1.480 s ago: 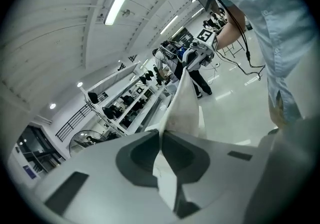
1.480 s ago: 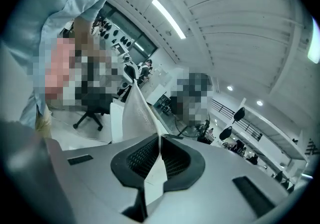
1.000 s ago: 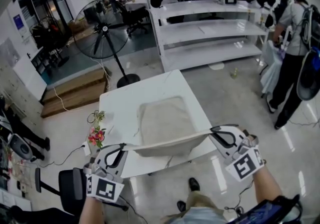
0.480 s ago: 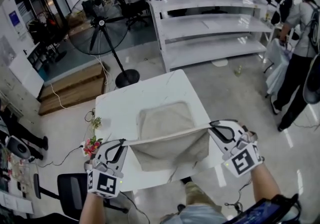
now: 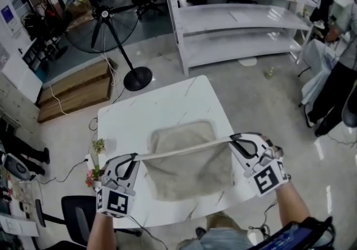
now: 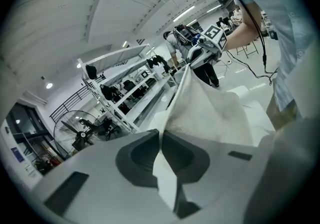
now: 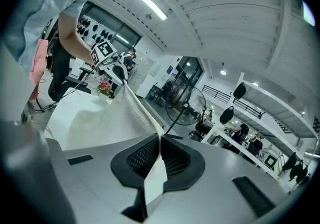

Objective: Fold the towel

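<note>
A beige towel [image 5: 184,168] lies on the white table [image 5: 156,109], and one of its edges is lifted and pulled taut between my two grippers. My left gripper [image 5: 135,158] is shut on the left corner of that edge, and my right gripper [image 5: 231,140] is shut on the right corner. In the left gripper view the cloth [image 6: 210,110] runs out from the closed jaws [image 6: 161,140] towards the other gripper [image 6: 196,58]. In the right gripper view the towel [image 7: 112,118] leaves the closed jaws [image 7: 160,145] the same way. The raised edge hangs over the middle of the towel.
A standing fan [image 5: 103,17] and a wooden platform [image 5: 75,90] are beyond the table on the left. White shelving [image 5: 240,20] stands behind. A small flower pot [image 5: 95,175] and a chair [image 5: 75,212] sit at the table's left. A person [image 5: 334,84] stands at the right.
Both grippers have carried the held towel edge away from me over the table and lower. The cloth that hung off the near table edge now lies on the tabletop.
</note>
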Available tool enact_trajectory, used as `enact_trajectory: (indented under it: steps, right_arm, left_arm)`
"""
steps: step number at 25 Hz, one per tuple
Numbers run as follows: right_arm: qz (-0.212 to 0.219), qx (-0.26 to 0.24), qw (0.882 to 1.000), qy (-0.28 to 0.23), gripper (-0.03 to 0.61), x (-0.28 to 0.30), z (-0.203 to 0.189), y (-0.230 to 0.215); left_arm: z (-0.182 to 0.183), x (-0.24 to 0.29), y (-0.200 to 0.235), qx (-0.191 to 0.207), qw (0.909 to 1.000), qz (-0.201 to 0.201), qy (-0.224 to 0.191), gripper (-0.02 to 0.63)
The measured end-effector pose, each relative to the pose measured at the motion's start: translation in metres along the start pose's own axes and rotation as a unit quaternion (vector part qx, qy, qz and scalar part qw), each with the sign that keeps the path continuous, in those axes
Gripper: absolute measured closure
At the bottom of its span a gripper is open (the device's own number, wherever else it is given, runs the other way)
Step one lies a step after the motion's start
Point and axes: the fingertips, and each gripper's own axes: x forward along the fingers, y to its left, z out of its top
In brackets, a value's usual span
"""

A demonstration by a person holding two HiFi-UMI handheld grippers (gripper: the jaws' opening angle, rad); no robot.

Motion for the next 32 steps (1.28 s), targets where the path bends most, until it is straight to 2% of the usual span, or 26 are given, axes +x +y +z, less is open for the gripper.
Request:
enact_trajectory:
  steps: [5, 10, 22, 32]
  right_arm:
    - [0.023, 0.013, 1.000, 0.015, 0.548, 0.037, -0.029, -0.008]
    - [0.046, 0.031, 0.998, 0.033, 0.548, 0.073, -0.059, -0.001]
    - [0.094, 0.076, 0.989, 0.081, 0.548, 0.141, -0.133, 0.011]
    - [0.118, 0.107, 0.980, 0.123, 0.541, 0.179, -0.179, 0.020]
  left_arm:
    - [-0.023, 0.038, 0.008, -0.018, 0.9993, -0.016, 0.028, 0.594]
    - [-0.067, 0.075, -0.001, -0.043, 0.9969, -0.042, 0.050, 0.594]
    - [-0.136, 0.151, -0.016, -0.093, 0.9843, -0.108, 0.104, 0.594]
    - [-0.175, 0.195, -0.014, -0.146, 0.9751, -0.110, 0.126, 0.589]
